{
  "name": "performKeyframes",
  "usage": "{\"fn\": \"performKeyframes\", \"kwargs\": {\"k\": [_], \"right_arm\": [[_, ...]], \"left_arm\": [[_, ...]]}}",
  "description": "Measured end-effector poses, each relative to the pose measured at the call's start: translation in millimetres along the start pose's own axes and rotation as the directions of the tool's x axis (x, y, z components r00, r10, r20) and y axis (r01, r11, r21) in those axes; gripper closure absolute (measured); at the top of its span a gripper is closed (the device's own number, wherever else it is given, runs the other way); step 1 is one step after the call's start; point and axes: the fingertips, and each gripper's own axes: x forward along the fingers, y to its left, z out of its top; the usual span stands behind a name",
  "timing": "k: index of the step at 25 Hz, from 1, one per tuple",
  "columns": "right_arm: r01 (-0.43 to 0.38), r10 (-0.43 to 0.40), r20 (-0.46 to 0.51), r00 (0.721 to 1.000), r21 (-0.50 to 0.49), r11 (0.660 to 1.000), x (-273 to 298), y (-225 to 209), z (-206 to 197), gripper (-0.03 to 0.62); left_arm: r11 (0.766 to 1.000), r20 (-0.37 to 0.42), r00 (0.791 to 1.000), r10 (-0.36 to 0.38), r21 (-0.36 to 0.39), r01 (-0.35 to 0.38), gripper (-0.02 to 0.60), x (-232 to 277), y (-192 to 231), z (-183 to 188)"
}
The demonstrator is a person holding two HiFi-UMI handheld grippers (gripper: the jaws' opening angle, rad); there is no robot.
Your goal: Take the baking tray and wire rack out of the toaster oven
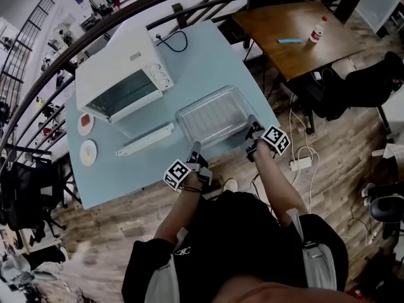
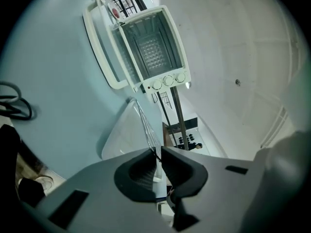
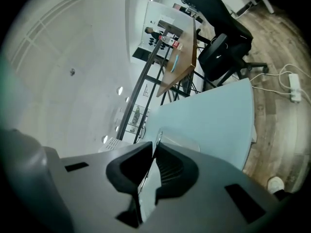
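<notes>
Jaws of left gripper (image 2: pixel 158 155) and right gripper (image 3: pixel 153 152) stand barely apart around opposite rims of the shiny rectangular metal baking tray (image 1: pixel 208 98). It holds the wire rack (image 1: pixel 214 115) on the pale blue table (image 1: pixel 208 55), beside the white toaster oven (image 1: pixel 120 74); nothing stands between.

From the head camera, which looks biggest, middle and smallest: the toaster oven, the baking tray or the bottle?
1. toaster oven
2. baking tray
3. bottle; it stands farther off on the brown table, so it may look smaller than it is.

Silver baking tray (image 1: pixel 189 115), wire rack (image 1: pixel 216 113) inside
</notes>
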Motion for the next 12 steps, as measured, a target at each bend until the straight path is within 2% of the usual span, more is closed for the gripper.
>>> {"fn": "performKeyframes", "kwargs": {"k": [3, 7, 9, 12], "right_arm": [[0.021, -0.022, -0.030, 0.999, -0.034, 0.999, 7, -6, -8, 0.562], [0.132, -0.145, -0.069, 0.987, -0.161, 0.978, 12, -23, -18, 0.537], [0.192, -0.215, -0.058, 0.975, -0.273, 0.943, 12, -31, -19, 0.513], [0.263, -0.303, -0.022, 0.953, -0.441, 0.858, 11, -37, -17, 0.474]], "left_arm": [[0.999, 0.011, 0.999, 0.040, 0.011, -0.040, 0.540, -3, 10, 0], [0.982, -0.013, 0.984, 0.176, 0.073, -0.175, 0.505, -4, 34, -8], [0.965, -0.023, 0.972, 0.232, 0.131, -0.227, 0.489, -4, 41, -13], [0.930, -0.023, 0.952, 0.306, 0.224, -0.293, 0.468, -3, 48, -17]]}}
